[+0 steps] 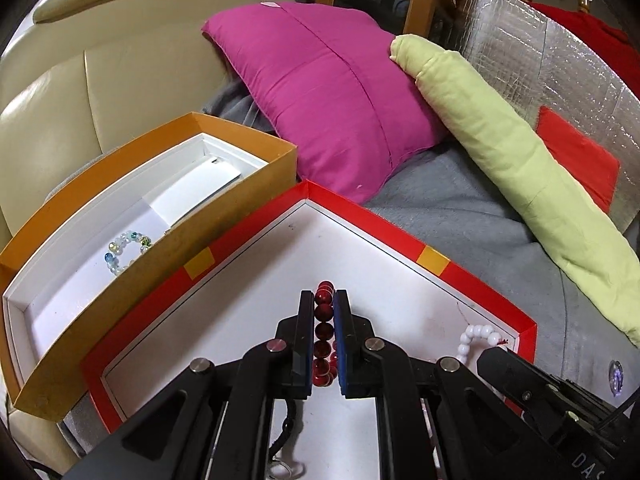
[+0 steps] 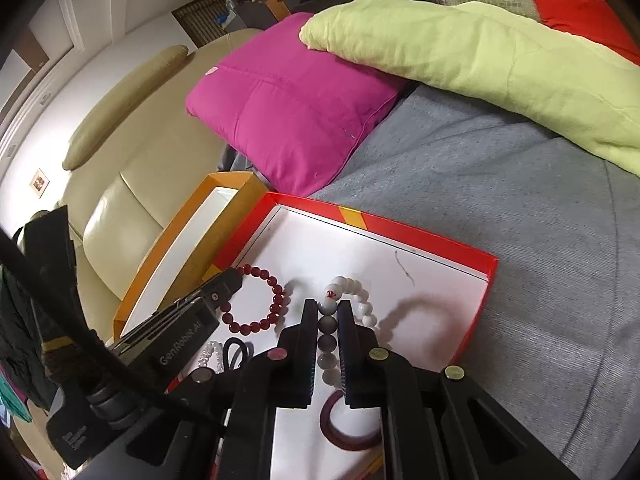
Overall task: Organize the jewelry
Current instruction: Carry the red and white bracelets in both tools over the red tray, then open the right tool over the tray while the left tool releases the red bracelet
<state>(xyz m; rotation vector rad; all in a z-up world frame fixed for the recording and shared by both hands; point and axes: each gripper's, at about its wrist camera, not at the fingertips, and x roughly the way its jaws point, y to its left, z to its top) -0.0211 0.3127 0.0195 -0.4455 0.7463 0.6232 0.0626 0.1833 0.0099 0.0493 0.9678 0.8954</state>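
Observation:
My left gripper [image 1: 324,304] is shut on a dark red bead bracelet [image 1: 323,330] over the red-rimmed tray [image 1: 360,216]; that bracelet also shows in the right wrist view [image 2: 264,300]. My right gripper [image 2: 326,308] is shut on a white bead bracelet [image 2: 352,300], which also shows in the left wrist view [image 1: 476,338]. An orange box [image 1: 224,200] left of the tray holds a pale glass bead bracelet [image 1: 128,250].
A dark red bangle [image 2: 340,428], a black hair tie [image 2: 236,354] and a small pearl piece [image 2: 212,354] lie in the tray [image 2: 480,280]. A magenta cushion [image 1: 328,92] and green bolster [image 1: 500,152] lie behind on the grey blanket [image 2: 500,220].

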